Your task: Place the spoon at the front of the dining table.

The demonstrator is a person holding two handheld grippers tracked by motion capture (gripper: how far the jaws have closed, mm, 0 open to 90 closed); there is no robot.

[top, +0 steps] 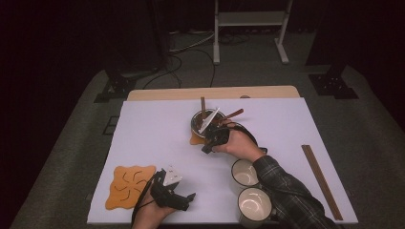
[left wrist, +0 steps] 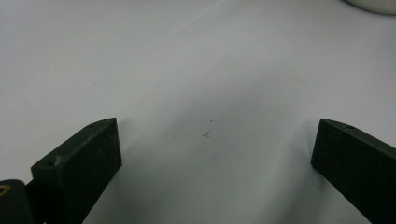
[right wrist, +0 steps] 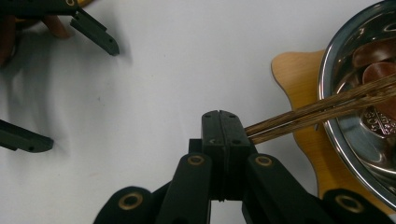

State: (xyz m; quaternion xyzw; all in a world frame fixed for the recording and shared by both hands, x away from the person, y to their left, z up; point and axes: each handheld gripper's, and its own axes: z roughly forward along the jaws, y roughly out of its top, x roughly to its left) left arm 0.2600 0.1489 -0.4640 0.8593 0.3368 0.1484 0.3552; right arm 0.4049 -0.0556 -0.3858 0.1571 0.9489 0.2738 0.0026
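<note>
Right gripper [right wrist: 219, 122] clamped tight on chopsticks [right wrist: 322, 109]; pinched ends hidden between jaws, far ends run into steel bowl [right wrist: 345, 154], its rim cut off at frame edge. Bowl sits on wooden coaster [right wrist: 299, 79]. Bowl contents hard to make out. Left gripper [left wrist: 212, 140] spread wide over bare white mat [left wrist: 187, 60], nothing between jaws.

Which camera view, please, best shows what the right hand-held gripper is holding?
The right gripper view: the right hand-held gripper is shut on a pair of chopsticks reaching into the metal bowl. The high view shows that hand at the bowl, the grip hidden. The left gripper view shows bare tabletop.
</note>
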